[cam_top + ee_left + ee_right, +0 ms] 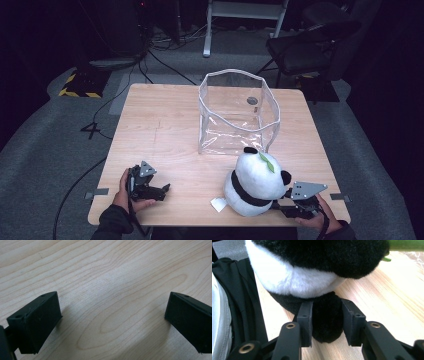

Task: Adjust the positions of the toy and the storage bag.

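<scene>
A black-and-white panda plush (255, 182) with a green leaf on its head sits on the wooden table (160, 125) near the front right. My right gripper (280, 204) reaches it from the right. In the right gripper view, its jaws (327, 322) are pressed on both sides of a black limb (327, 330) under the panda's white body (294, 280). My left gripper (165, 190) lies low at the front left, held by a hand. Its jaws (112, 315) stand wide apart over bare wood with nothing between them.
A clear plastic bag (237, 112) with a white rim stands open just behind the panda, at the table's middle back. A small white tag (218, 204) lies by the panda's left side. A dark chair (310, 45) and cables are on the floor beyond.
</scene>
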